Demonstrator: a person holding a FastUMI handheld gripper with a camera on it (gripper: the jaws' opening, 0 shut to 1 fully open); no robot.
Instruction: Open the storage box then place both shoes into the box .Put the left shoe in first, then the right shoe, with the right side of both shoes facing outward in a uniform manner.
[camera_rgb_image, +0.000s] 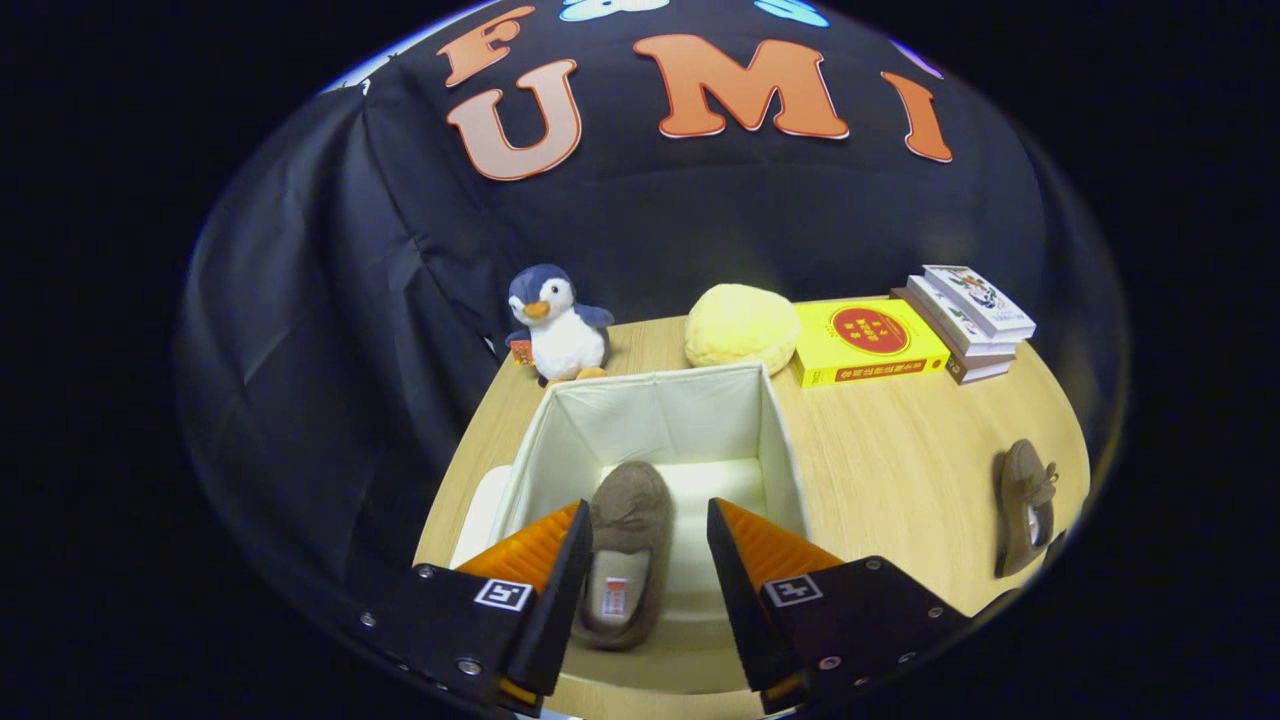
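Item: box (780, 440), open on desk (900, 470); one shoe (625, 550) lies inside, between our gripper (648, 525) jaws (spread, gripping nothing). Second shoe (1025, 505) sits well apart, near the desk edge. Risk: we nudge it off while grasping.

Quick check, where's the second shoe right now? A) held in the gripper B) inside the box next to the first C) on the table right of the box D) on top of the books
C: the second shoe lies on the table, right of the open box; the first shoe sits inside the box, seen between the open gripper fingers.
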